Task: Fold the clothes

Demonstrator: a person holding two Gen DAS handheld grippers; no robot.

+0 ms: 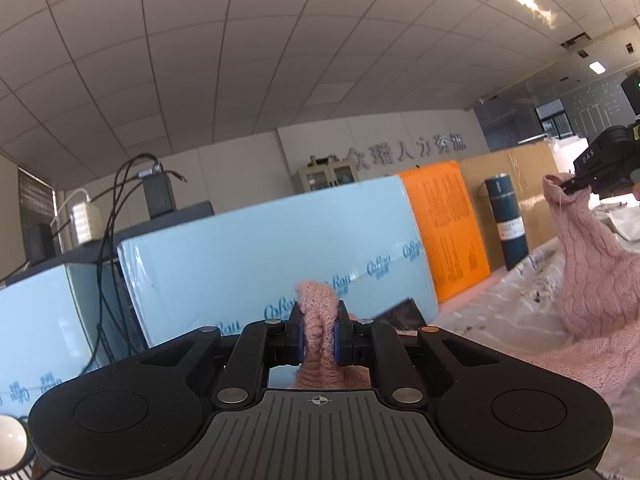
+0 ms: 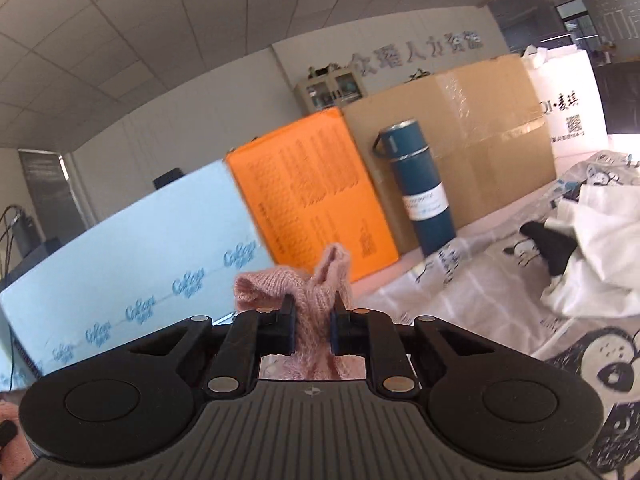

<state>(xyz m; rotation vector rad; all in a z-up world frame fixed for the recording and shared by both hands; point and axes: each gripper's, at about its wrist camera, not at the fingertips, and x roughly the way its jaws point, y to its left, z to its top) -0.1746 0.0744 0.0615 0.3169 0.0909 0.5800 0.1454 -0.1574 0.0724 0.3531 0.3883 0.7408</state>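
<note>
Left tool (image 1: 319, 334) pinching a bunched fold of the pink knit sweater (image 1: 592, 280), bottom centre of frame. Right tool (image 2: 313, 326) clamped on another bunch of the same sweater, also bottom centre. Sweater hangs lifted between both tools, lower part draping on the printed sheet (image 2: 500, 292) at right. Blue flask (image 2: 420, 184) upright mid-frame by cardboard box (image 2: 480, 120).
</note>
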